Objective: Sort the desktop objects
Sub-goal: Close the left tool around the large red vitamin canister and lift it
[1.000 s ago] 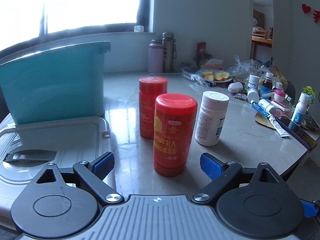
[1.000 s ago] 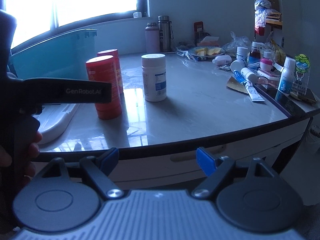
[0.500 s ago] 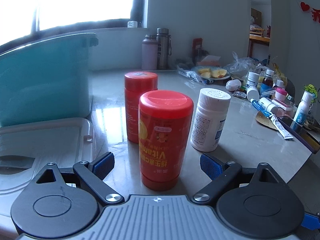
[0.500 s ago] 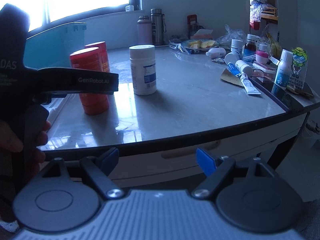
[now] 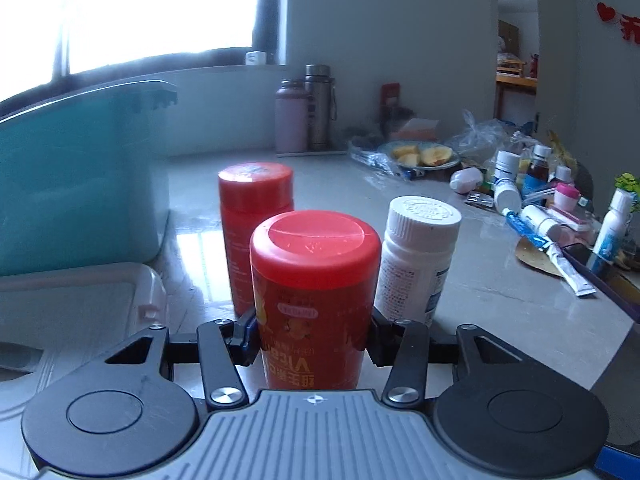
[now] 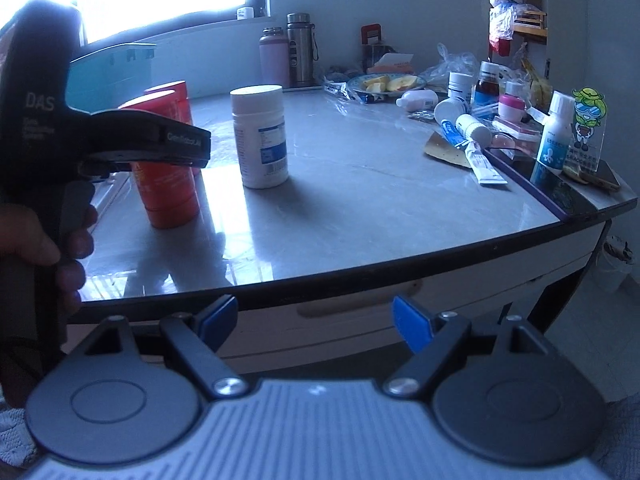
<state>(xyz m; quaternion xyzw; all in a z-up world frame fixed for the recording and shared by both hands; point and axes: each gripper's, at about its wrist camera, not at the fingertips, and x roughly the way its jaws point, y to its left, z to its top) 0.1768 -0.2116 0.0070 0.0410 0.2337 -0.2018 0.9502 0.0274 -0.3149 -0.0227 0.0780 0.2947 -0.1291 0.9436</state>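
While the left gripper (image 5: 312,338) clamps the near red canister (image 5: 314,300) on the table (image 5: 500,312), the grasp step looks done — next, probably, a straight lift toward the teal bin (image 5: 76,184), clear of the white bottle (image 5: 416,264). Right gripper (image 6: 314,322) hangs released, empty. Label reads "Vita…" (upside down).

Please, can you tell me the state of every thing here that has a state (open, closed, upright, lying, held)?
left hand-held gripper: shut on near red bottle
right hand-held gripper: open, holding nothing
near red bottle: upright, capped, gripped
far red bottle: upright, capped, free
white bottle: upright, capped, free
teal bin: no lid on
toothpaste tube: lying flat
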